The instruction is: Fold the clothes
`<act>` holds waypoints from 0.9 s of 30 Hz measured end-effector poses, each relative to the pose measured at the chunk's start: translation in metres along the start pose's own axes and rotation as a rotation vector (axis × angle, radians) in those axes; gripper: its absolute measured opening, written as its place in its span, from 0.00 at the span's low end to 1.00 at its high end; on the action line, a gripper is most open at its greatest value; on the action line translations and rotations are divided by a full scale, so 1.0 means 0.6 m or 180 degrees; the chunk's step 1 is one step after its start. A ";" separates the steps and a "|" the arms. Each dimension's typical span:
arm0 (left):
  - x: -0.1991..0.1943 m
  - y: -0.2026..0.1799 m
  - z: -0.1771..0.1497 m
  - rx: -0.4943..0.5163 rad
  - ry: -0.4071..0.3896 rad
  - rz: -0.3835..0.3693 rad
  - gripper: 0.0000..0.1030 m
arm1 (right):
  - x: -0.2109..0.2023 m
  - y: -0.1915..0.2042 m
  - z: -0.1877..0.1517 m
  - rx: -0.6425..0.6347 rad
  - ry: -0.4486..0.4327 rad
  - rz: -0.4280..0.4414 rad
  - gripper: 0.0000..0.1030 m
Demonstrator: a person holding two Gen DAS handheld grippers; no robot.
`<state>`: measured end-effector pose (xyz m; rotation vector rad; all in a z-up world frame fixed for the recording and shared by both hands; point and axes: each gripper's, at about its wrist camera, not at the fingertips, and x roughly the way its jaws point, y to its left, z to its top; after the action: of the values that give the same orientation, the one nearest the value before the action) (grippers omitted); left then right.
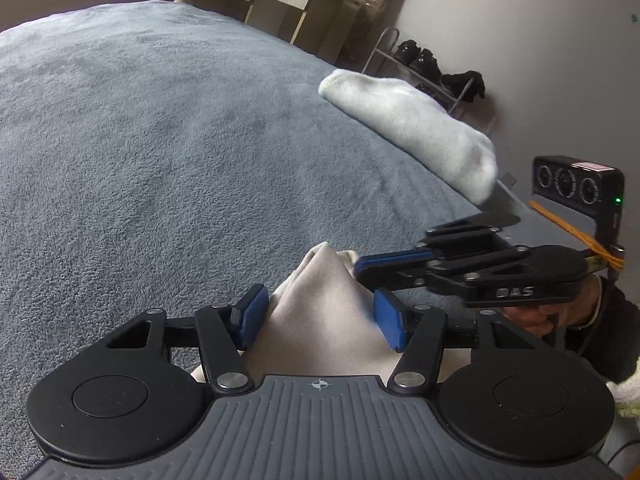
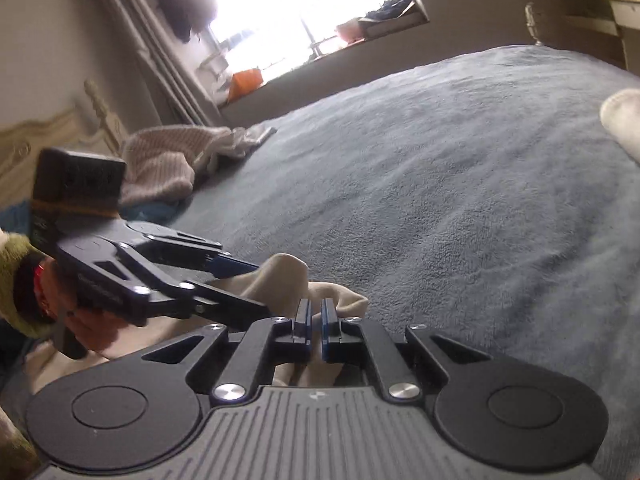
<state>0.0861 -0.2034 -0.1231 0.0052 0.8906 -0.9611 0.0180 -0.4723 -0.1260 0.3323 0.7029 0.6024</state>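
Black right gripper (image 1: pixel 362 266) marked "DAS"

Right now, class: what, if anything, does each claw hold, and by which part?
Right claw pinches the beige cloth at its raised fold. Left claw straddles it, open.

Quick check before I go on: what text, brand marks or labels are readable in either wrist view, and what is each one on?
"DAS": raised letters on the side of the right gripper, seen in the left wrist view.
Left gripper: lettering on its side in the right wrist view, too blurred to read.
Red label on top of the right gripper's camera block: too small to read.
Nothing readable on the beige cloth or the blanket.
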 end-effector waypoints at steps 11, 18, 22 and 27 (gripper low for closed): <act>-0.001 0.000 0.000 0.0087 -0.0036 0.0100 0.58 | -0.006 -0.034 0.007 0.0120 -0.0075 -0.0162 0.00; 0.005 -0.001 -0.003 0.0163 -0.0016 0.0141 0.59 | 0.019 -0.067 -0.001 0.0554 0.0171 0.0088 0.25; 0.010 -0.005 -0.004 0.0222 -0.0013 0.0180 0.59 | 0.036 -0.064 -0.007 0.0521 0.0150 0.0169 0.08; 0.014 -0.006 -0.004 0.0241 -0.0016 0.0237 0.61 | 0.035 -0.016 -0.004 -0.0065 0.0049 -0.0152 0.04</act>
<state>0.0841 -0.2103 -0.1289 0.0996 0.8433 -0.9244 0.0331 -0.4665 -0.1430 0.2915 0.7173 0.5671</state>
